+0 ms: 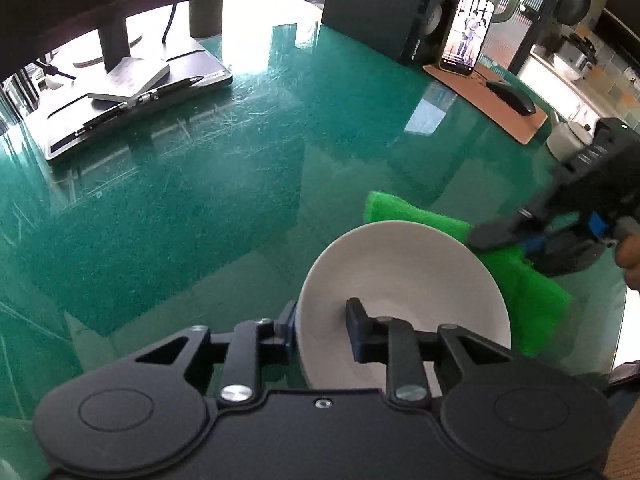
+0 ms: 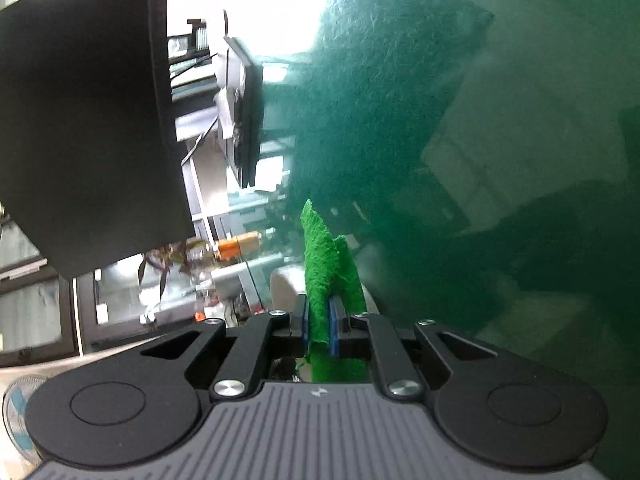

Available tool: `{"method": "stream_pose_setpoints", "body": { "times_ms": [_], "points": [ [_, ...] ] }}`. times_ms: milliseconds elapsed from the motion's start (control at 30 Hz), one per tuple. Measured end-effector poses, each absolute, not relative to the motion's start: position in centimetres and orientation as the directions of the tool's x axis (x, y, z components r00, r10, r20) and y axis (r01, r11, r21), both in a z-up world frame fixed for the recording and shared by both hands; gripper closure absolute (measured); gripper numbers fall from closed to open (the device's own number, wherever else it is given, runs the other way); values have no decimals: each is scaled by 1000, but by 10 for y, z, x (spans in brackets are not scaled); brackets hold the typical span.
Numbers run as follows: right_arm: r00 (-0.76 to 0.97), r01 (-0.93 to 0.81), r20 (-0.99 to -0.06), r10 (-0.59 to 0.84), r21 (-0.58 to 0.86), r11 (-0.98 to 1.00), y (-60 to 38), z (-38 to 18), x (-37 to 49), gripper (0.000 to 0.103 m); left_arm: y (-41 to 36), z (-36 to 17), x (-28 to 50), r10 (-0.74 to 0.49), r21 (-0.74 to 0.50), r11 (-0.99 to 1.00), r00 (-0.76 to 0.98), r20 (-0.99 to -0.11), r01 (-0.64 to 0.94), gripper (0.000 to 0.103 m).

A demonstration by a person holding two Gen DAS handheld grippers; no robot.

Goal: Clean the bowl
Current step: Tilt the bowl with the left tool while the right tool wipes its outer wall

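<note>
From the left wrist camera I see the white bowl [image 1: 404,304] on the green glass surface [image 1: 200,208], its rim clamped between my left gripper [image 1: 322,330] jaws, 1 finger inside and 1 outside. Only this view shows the phone [image 1: 466,28], the mouse [image 1: 510,97] and the right gripper [image 1: 500,236] just beyond the bowl. The right wrist camera alone shows its jaws narrow, pinching the green cloth [image 2: 324,280]; there the bowl is barely visible behind the cloth.
</note>
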State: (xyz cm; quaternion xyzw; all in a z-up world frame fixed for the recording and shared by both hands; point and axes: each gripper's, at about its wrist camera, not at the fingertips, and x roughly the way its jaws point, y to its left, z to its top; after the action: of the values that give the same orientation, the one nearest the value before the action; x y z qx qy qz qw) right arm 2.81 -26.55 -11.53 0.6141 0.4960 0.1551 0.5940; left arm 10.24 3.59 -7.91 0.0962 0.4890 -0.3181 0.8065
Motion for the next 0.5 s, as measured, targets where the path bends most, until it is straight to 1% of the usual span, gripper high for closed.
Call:
{"method": "stream_pose_setpoints", "body": {
  "times_ms": [167,267,400,500],
  "points": [
    [488,391,-352,799,906,160,-252,-119,54,92,35,-78,103,-413,-149,775,314,-855,614,78],
    [484,384,-341,806,910,154,-254,-118,49,92,34,-78,105,-423,-159,765,301,-855,624,75],
    [436,423,-379,816,887,186,-270,-120,20,92,31,-79,109,-436,-159,744,292,-851,649,73],
    [422,451,-379,824,876,171,-274,-123,4,92,30,-80,110,-451,-170,733,283,-847,659,72]
  ]
}}
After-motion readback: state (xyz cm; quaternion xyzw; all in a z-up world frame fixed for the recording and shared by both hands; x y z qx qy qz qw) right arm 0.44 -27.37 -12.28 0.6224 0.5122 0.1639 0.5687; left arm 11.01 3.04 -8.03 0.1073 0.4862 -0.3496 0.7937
